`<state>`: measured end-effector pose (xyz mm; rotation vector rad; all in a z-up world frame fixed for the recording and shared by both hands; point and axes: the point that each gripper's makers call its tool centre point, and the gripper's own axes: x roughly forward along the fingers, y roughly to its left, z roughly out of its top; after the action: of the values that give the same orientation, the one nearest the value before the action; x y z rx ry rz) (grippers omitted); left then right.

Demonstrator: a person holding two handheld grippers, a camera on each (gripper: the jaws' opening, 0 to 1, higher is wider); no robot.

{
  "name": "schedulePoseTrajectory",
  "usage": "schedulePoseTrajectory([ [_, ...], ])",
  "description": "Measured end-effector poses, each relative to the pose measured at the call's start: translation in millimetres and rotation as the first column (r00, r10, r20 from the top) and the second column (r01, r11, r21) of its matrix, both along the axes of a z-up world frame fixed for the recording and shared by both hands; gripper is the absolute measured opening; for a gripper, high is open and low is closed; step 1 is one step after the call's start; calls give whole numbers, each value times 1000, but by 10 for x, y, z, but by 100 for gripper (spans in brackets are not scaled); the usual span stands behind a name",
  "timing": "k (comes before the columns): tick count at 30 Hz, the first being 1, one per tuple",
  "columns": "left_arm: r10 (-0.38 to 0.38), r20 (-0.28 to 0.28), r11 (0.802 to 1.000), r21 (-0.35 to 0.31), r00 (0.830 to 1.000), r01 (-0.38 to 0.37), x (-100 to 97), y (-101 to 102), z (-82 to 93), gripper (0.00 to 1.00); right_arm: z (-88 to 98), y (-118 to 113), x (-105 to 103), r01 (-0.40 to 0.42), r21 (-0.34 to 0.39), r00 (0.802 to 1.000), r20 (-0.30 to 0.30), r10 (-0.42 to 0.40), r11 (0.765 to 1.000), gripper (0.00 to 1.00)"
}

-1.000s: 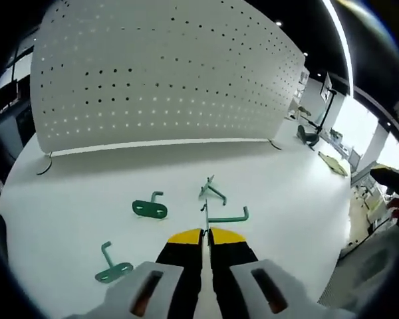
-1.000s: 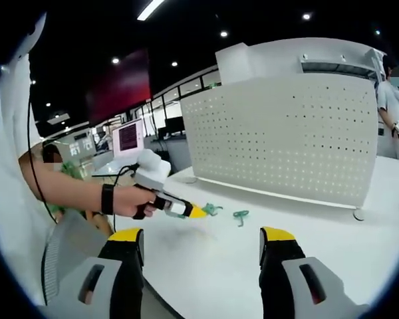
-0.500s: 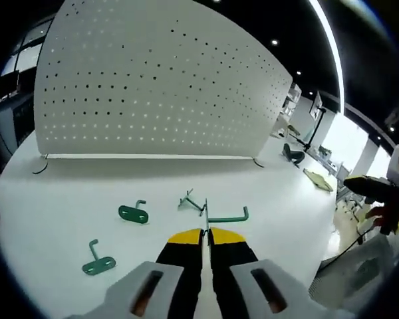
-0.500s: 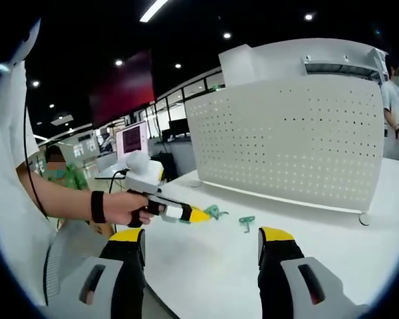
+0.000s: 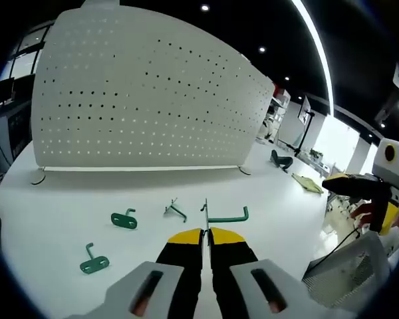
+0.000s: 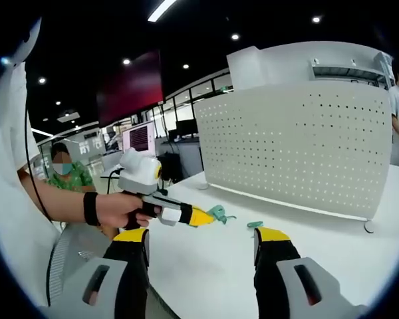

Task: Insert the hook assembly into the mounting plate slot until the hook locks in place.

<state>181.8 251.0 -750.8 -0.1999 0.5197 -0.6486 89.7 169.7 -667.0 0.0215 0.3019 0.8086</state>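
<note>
My left gripper (image 5: 206,234) is shut on a green hook (image 5: 227,216), which sticks out to the right just past its yellow tips, held above the white table (image 5: 46,212). The white perforated mounting plate (image 5: 139,100) stands upright across the back of the table. In the right gripper view a hand holds the left gripper (image 6: 199,216) with the green hook (image 6: 218,213) at its tip, left of the mounting plate (image 6: 299,153). My right gripper (image 6: 201,235) stands open with nothing between its jaws. It also appears as the right gripper (image 5: 359,186) at the left gripper view's right edge.
Three loose green hooks lie on the table: one (image 5: 124,219), one (image 5: 94,262) nearer the front left, and a thin one (image 5: 175,210). A further green hook (image 6: 255,224) lies beyond the right jaw. A seated person (image 6: 70,176) is behind the table's far left.
The left gripper has lifted and moved on with the green hook in it; the loose hooks have slid left and down in its view. The right gripper stays open.
</note>
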Motion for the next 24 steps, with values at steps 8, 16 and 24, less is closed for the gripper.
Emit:
schedulePoseTrajectory([
  [8,-21,44,1000,-22,999,22,-109,-41,165,3,22,47,0,-20,5,1000,0,20,1000,61],
  [16,-37,82,998,-48,996,41,-199,-85,310,3,45,89,6,-34,15,999,-1,34,999,57],
  [24,-52,120,994,-87,991,63,-278,-139,484,3,44,149,-11,-37,70,999,-34,39,997,44],
])
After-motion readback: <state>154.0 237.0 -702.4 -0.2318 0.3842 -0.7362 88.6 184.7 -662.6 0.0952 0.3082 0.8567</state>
